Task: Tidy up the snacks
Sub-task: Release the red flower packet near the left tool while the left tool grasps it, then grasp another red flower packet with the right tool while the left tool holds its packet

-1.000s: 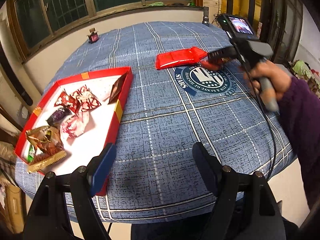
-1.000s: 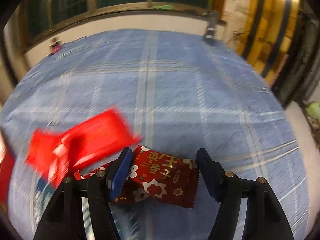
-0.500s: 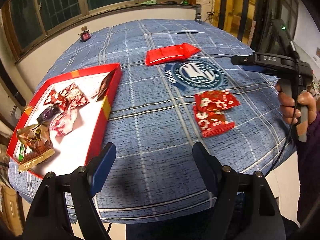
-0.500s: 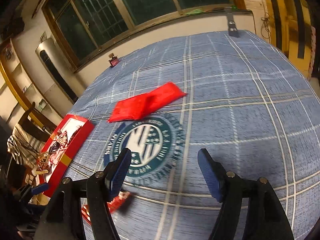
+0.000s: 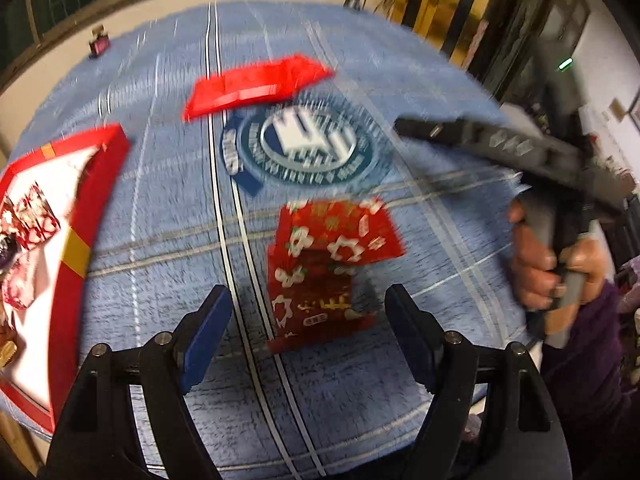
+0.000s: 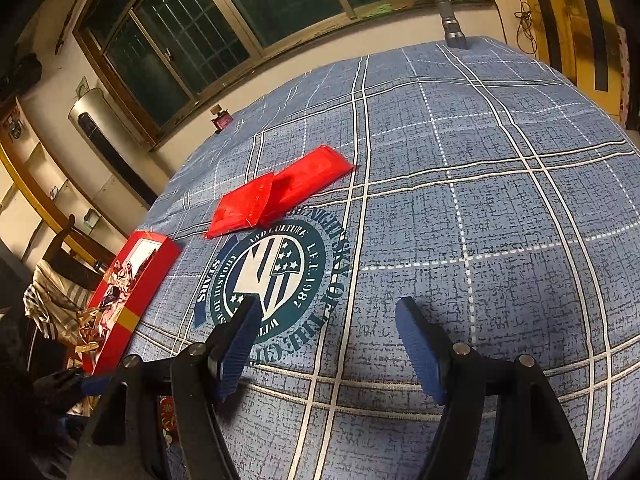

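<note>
At the left edge of your left wrist view sits the red tray (image 5: 86,216), wrapped snacks lying inside it. Your left gripper (image 5: 308,332) hangs low in the frame, jaws wide apart and empty, the 2 red flowered snack packets (image 5: 324,268) on the blue cloth (image 5: 168,208) just beyond its tips. Above centre lies the plain red packet (image 5: 256,86). At right, your hand (image 5: 548,264) carries the right gripper (image 6: 326,346), jaws apart, gripping nothing.

Matt woven tablecloth (image 6: 500,216), glossy plastic red packets (image 6: 280,196), shiny foil floral snack packets (image 5: 328,264)
</note>
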Demonstrator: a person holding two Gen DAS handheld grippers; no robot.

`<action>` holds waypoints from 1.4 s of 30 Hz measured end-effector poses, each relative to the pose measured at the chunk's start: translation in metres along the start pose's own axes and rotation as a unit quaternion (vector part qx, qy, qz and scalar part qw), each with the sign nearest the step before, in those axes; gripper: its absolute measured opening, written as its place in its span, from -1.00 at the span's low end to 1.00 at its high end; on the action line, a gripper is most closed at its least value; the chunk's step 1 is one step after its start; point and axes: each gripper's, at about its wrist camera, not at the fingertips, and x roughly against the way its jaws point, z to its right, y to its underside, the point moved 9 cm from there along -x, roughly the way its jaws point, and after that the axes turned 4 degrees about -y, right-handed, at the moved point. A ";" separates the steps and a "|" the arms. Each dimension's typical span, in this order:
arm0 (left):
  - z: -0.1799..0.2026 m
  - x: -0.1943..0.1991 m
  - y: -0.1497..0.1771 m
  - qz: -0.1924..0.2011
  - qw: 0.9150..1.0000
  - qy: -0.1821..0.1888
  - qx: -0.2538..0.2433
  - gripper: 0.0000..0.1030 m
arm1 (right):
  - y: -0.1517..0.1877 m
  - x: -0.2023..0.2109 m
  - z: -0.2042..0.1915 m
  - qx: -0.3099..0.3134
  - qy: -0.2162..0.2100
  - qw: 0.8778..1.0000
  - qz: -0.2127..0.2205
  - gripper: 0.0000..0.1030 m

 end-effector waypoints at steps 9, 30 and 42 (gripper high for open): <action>-0.014 -0.003 0.003 0.031 0.999 -0.008 0.006 0.02 | 0.000 0.000 -0.003 0.017 0.008 1.000 0.005 0.39; -0.075 0.007 0.035 0.035 0.996 -0.053 0.055 0.02 | 0.058 -0.032 -0.112 0.271 -0.004 0.960 -0.077 0.39; -0.075 0.007 0.034 0.039 0.996 -0.061 0.048 0.02 | 0.083 -0.048 -0.135 0.246 -0.018 0.959 -0.140 0.39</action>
